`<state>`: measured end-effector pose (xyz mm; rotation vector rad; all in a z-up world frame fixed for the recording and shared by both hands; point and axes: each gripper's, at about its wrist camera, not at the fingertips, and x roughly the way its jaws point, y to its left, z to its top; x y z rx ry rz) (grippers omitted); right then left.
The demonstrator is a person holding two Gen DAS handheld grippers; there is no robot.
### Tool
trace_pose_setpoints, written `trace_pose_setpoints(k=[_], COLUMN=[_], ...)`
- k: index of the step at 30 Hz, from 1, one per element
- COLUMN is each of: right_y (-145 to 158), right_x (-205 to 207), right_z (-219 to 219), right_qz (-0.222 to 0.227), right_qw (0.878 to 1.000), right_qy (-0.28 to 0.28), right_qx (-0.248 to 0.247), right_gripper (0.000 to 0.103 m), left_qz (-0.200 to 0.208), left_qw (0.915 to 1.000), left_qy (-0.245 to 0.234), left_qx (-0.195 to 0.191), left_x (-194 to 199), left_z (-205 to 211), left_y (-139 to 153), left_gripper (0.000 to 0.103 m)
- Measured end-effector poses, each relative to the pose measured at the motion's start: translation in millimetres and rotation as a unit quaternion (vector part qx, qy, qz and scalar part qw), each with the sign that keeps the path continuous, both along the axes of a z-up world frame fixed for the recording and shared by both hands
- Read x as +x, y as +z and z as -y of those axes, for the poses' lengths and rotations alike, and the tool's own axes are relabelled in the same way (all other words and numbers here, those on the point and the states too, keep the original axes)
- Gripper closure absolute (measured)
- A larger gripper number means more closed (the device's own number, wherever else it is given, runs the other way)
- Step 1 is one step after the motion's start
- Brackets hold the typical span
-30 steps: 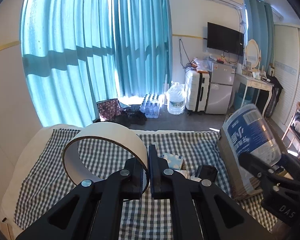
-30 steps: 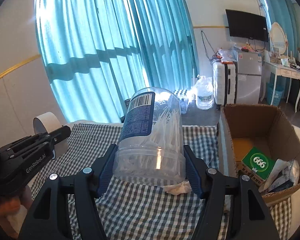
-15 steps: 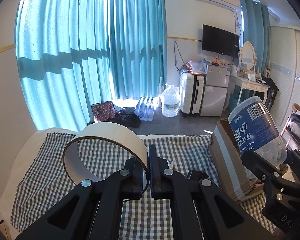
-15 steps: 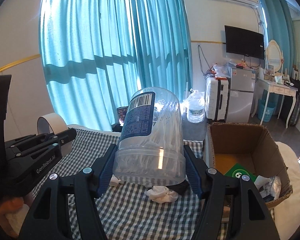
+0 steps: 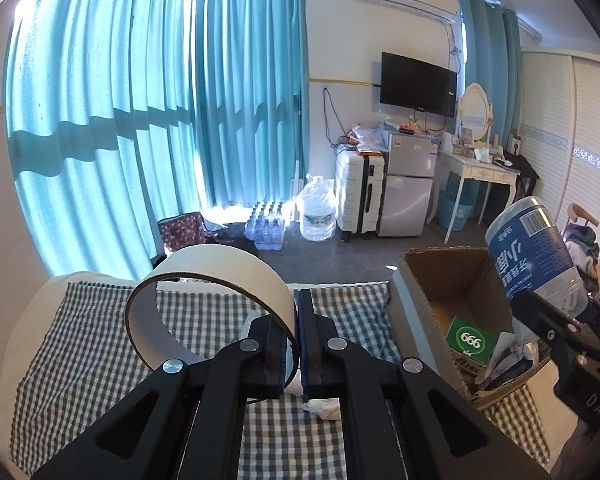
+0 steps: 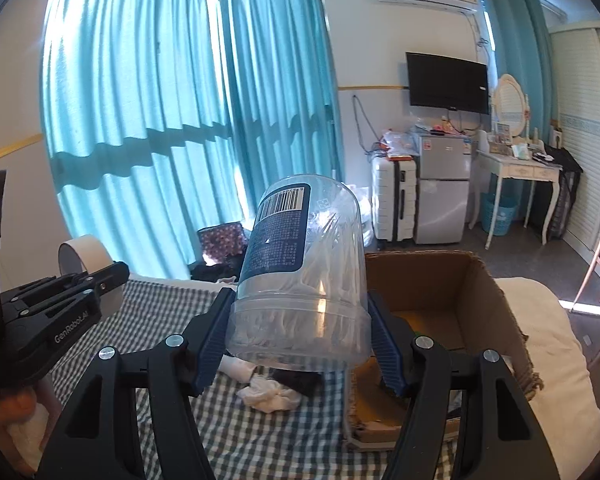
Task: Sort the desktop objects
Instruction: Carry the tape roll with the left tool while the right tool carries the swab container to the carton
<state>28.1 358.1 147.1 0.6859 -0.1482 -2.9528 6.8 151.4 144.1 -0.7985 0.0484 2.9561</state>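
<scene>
My left gripper (image 5: 298, 344) is shut on a wide roll of beige tape (image 5: 204, 276), held above the checkered tablecloth (image 5: 92, 344). It also shows at the left of the right wrist view (image 6: 112, 280), with the tape roll (image 6: 80, 252). My right gripper (image 6: 300, 336) is shut on a clear plastic jar of cotton swabs (image 6: 300, 272) with a blue label, held beside the open cardboard box (image 6: 440, 280). The jar (image 5: 532, 256) appears over the box (image 5: 440, 280) in the left wrist view.
Inside the box lie a green "666" pack (image 5: 470, 340) and white wrappers (image 5: 508, 352). A crumpled white tissue (image 6: 268, 394) and a dark object (image 6: 296, 380) lie on the cloth under the jar. Beyond are curtains, a suitcase, a fridge.
Both grippers have risen and moved to the right, toward the box. The jar now sits over the box's near edge. The box interior has come into the left wrist view.
</scene>
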Motion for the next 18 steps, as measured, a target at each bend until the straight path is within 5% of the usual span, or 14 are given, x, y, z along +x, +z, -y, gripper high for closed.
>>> trace_pose_setpoints(k=[18], right_y=[5.8], right_x=[5.8], right_z=[-120.6], right_qz=[-0.003], right_qw=[0.995], right_qy=[-0.100], right_qx=[0.005], right_gripper=[0.039], left_qz=[0.004], left_qw=[0.9978], left_qy=[-0.066], left_qx=[0.002], left_x=[-25.3], left_z=[-89.0], left_y=[1.4], left_gripper=[0.099])
